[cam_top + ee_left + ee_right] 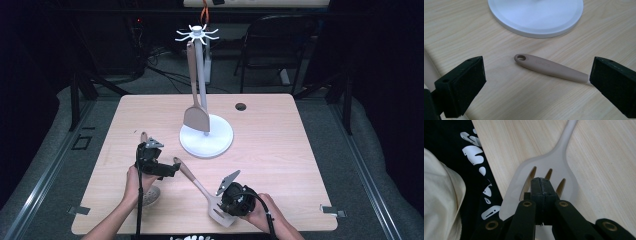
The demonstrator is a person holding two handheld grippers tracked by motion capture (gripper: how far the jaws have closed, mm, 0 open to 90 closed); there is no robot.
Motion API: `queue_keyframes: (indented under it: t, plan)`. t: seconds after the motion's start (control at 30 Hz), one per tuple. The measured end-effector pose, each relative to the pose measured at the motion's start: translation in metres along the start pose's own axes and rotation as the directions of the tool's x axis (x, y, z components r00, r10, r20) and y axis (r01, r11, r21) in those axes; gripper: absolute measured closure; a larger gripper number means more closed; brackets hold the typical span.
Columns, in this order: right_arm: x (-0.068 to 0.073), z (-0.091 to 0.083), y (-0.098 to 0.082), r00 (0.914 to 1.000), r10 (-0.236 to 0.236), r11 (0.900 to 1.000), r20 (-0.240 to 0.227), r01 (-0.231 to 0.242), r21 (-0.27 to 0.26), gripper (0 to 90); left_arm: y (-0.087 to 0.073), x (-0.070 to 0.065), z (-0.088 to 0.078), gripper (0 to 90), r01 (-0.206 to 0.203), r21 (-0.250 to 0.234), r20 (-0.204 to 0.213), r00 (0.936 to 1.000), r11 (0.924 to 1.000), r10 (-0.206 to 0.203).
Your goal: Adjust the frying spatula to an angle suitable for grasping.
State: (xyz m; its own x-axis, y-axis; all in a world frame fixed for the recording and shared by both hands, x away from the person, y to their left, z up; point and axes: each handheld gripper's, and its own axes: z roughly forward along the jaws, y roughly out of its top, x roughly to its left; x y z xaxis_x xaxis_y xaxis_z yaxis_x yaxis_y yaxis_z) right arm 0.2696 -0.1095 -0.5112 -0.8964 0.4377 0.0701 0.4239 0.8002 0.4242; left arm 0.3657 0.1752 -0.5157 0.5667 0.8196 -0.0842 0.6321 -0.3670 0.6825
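Observation:
A slotted spatula (200, 186) with a beige handle and a white blade lies on the wooden table (280, 150), handle toward the white stand (207, 142). My left gripper (172, 169) is low over the handle's end. In the left gripper view it (537, 65) is open, and the handle (549, 67), with a hole at its tip, lies on the wood between the jaws, touching neither. My right gripper (225, 204) is over the blade. In its own view it (541, 181) is shut, pads together, in front of the blade (556, 161). Whether the tips touch the blade I cannot tell.
A beige turner (196, 117) hangs from the stand's hooks. Another utensil (150, 196) lies under the left forearm. The stand's base (536, 15) is just beyond the left jaws. A cable hole (240, 106) is at the back. The front table edge and a person's dark shirt (474, 150) are close by the right gripper.

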Motion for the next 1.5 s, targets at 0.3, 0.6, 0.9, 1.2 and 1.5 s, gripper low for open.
queue_keyframes:
  t: [0.3, 0.6, 0.9, 1.2, 1.5]
  plan:
    - [-0.001, 0.016, -0.003, 0.9995, 0.021, 0.997, -0.022, -0.019, 0.073, 90.0, 0.0, -0.003, 0.002, 0.1, -0.007, 0.014, 0.008, 0.9999, 0.9999, 0.007]
    - [-0.002, 0.036, -0.006, 0.9992, 0.02, 0.988, -0.034, -0.014, 0.154, 90.0, 0.0, -0.011, 0.005, 0.3, 0.016, 0.019, 0.056, 0.9983, 0.9997, -0.017]
    - [-0.002, 0.036, -0.006, 0.9994, 0.008, 0.988, -0.035, -0.002, 0.154, 90.0, 0.002, -0.021, 0.018, 1.5, 0.051, 0.062, 0.084, 0.9949, 0.9968, -0.056]
    - [-0.003, 0.035, -0.005, 0.9991, -0.003, 0.986, -0.043, 0.01, 0.165, 90.0, 0.005, -0.027, 0.033, 4.2, 0.131, 0.102, 0.1, 0.9849, 0.9862, -0.141]
    - [-0.004, 0.035, -0.005, 0.9991, -0.02, 0.984, -0.037, 0.026, 0.175, 90.0, 0.008, -0.027, 0.049, 20.6, 0.198, 0.14, 0.114, 0.9701, 0.9702, -0.214]
